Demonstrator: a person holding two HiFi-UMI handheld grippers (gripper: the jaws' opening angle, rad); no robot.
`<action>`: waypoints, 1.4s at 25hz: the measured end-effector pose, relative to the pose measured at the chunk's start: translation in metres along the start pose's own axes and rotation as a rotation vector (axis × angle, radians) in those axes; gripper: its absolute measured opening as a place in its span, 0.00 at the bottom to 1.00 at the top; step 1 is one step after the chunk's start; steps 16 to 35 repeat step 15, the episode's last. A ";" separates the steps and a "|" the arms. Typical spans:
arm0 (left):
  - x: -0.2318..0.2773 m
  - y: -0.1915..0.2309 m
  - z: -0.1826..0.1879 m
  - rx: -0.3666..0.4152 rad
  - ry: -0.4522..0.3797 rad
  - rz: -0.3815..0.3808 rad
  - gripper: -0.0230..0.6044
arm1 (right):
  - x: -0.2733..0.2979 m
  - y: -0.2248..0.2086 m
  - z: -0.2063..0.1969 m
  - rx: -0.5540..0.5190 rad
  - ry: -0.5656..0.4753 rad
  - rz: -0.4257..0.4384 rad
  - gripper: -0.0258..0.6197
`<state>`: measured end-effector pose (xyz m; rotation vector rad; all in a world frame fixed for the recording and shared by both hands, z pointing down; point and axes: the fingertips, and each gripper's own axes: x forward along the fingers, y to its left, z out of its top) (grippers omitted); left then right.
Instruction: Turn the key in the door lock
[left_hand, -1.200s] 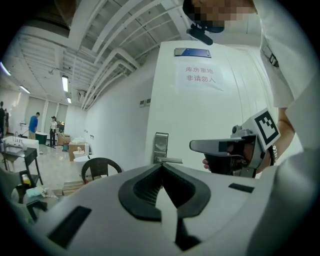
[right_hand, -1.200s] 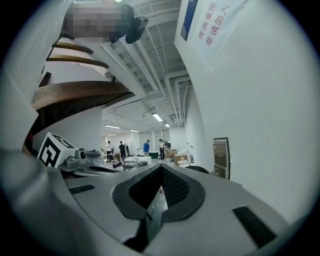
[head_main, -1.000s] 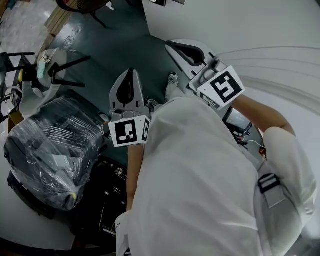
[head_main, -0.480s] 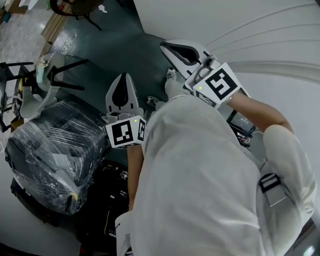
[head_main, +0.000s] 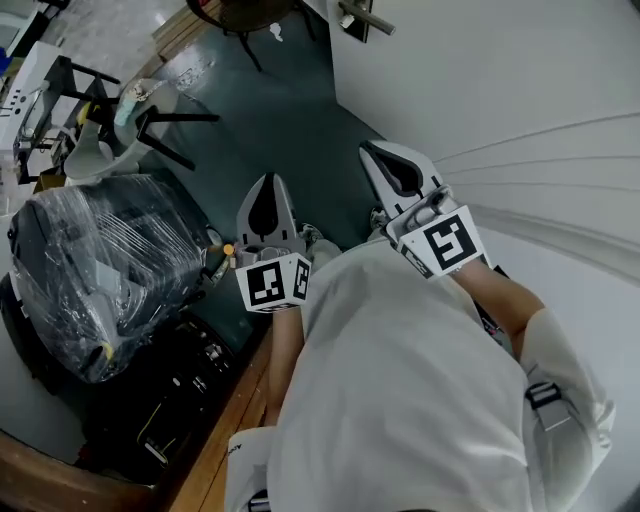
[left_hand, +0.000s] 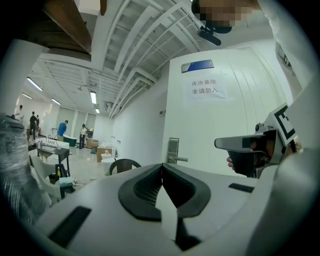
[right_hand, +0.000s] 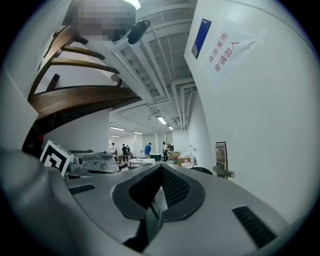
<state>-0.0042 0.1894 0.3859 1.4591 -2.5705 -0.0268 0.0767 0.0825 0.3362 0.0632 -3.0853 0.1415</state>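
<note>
The white door carries a metal lock plate with a lever handle; the handle also shows at the head view's top edge. In the right gripper view the lock plate and the handle lie right of the jaws. I make out no key. My left gripper is shut and empty, well short of the door and pointing about level. My right gripper also has its jaws together, nothing clearly between them. Both are held ahead of the person's body: left gripper, right gripper.
A plastic-wrapped black chair stands at the left, with stools beyond it. A dark round-backed chair sits near the door. A paper sign is stuck on the door. Several people stand far off in the hall.
Both grippers have travelled forward along the white door, the left turning somewhat. The door handle has come into the head view at the top.
</note>
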 end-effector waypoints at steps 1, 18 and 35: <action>0.001 -0.007 -0.003 -0.011 0.002 0.024 0.05 | -0.004 -0.005 0.001 0.011 -0.002 0.015 0.03; 0.037 -0.085 -0.006 0.108 0.009 0.034 0.05 | -0.007 -0.061 -0.011 -0.050 -0.030 0.249 0.03; 0.037 -0.085 -0.006 0.108 0.009 0.034 0.05 | -0.007 -0.061 -0.011 -0.050 -0.030 0.249 0.03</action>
